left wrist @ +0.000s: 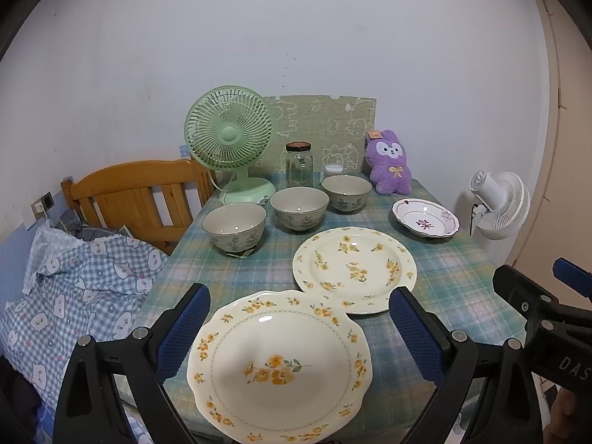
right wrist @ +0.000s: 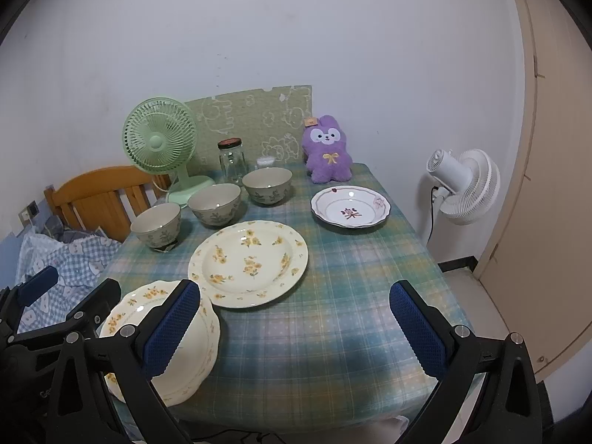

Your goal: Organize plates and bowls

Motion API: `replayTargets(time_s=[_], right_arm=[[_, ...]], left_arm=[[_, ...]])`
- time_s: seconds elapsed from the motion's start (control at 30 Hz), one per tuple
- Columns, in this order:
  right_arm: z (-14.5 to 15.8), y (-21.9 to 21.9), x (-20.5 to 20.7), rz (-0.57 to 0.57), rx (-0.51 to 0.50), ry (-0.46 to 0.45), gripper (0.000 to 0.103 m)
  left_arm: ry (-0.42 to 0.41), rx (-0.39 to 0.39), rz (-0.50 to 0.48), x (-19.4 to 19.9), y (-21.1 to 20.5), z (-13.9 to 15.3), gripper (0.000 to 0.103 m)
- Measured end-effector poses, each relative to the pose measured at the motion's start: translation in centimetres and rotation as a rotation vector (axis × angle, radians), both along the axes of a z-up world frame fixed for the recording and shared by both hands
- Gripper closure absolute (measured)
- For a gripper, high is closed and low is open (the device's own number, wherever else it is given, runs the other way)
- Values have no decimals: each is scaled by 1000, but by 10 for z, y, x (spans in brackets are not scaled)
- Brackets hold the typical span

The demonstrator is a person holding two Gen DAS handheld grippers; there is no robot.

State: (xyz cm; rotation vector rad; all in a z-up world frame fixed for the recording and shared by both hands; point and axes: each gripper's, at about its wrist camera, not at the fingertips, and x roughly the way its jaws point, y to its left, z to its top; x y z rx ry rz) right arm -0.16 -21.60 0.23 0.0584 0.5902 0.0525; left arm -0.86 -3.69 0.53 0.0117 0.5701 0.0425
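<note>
The near plate [left wrist: 277, 366] lies flat right before the left gripper [left wrist: 299, 329], nearer than the right gripper [right wrist: 296, 329]. Both jaws stand apart, holding nothing.

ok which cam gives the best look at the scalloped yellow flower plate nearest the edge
The left wrist view: the scalloped plate sits whole and centred between the open fingers of the left gripper. In the right wrist view that plate lies at the lower left, largely hidden behind a finger of the right gripper.
</note>
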Motion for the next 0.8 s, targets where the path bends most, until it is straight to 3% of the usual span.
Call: replayTargets(time_s=[0.8], right_arm=[[-1, 0, 2, 6, -6, -6, 0]], left_arm=[[-9, 0, 13, 2, 3, 1, 2]])
